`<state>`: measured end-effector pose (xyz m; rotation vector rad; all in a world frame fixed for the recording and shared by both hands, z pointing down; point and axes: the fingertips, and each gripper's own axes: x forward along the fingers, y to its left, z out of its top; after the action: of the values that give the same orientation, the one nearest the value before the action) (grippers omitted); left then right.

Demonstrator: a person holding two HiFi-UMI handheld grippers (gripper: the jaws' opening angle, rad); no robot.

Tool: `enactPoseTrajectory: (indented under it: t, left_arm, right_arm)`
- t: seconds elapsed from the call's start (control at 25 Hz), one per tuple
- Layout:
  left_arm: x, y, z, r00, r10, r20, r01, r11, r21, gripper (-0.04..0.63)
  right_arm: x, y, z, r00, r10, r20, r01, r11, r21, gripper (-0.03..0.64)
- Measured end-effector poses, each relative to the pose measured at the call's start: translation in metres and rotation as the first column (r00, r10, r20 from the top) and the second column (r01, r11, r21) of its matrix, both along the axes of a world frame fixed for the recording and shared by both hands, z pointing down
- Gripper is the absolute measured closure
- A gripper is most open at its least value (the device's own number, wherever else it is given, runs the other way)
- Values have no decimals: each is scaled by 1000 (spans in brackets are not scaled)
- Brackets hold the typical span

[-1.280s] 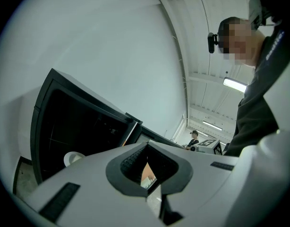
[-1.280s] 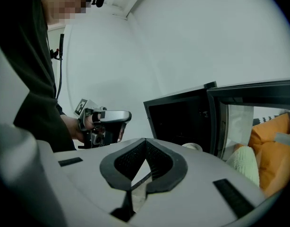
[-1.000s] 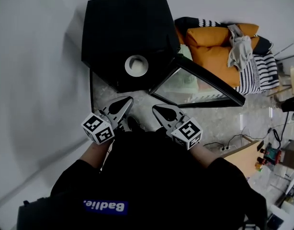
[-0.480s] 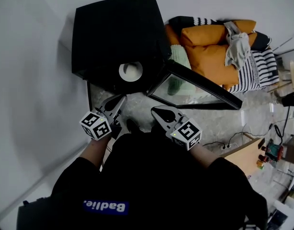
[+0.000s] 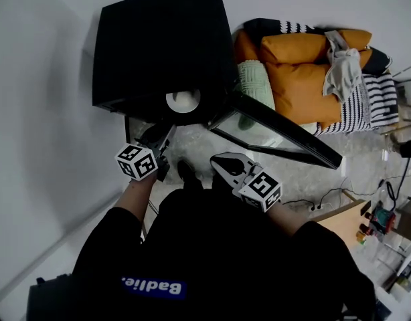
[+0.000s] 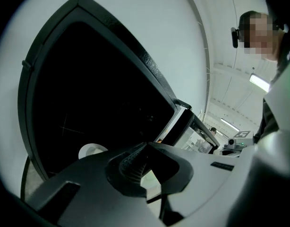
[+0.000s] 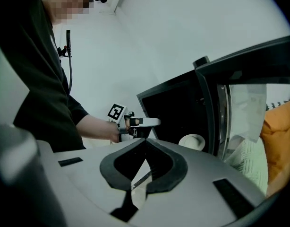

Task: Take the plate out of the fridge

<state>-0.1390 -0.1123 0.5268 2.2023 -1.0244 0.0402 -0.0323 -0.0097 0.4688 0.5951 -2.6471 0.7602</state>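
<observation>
The left gripper [image 6: 145, 146] has its jaws pressed together with nothing between them. It points at the dark opening of the small black fridge [image 5: 158, 45], its tip close to the front edge. The right gripper [image 7: 145, 142] is likewise closed tip to tip and empty. It hangs to the right of the left one, near the glass-fronted door [image 5: 279, 129], which stands swung open to the right.

The white round plate [image 5: 183, 100] lies inside the fridge, low and near the front of the opening. It is apart from both grippers, and the left one is the nearer.

With the door open, access looks settled, but the plate is untouched, so the task seems to be at an early stage. What is left, by my reading, is to part one gripper's jaws, reach in, clamp the rim and bring the plate out clear of the door.

On the person's dark top [image 5: 212, 246], a blue strip [image 5: 155, 287] carries white letters, upside down in the head view, that appear to read "Badlie." The marker cubes [image 5: 136, 162] show only black-and-white square patterns. No brand can be read on the fridge. Orange cushions [image 5: 306, 65] lie beyond the door.
</observation>
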Motion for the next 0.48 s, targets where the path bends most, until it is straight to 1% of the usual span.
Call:
enactPoseTrajectory:
  t: [0.24, 0.48]
  left_arm:
    - [-6, -24, 38, 998, -37, 49, 38, 999, -24, 589]
    - [-18, -44, 78, 990, -111, 86, 117, 991, -68, 586]
  right_arm:
    - [12, -3, 14, 1000, 0, -9, 0, 999, -36, 609]
    - [23, 6, 24, 999, -18, -36, 15, 998, -65, 609]
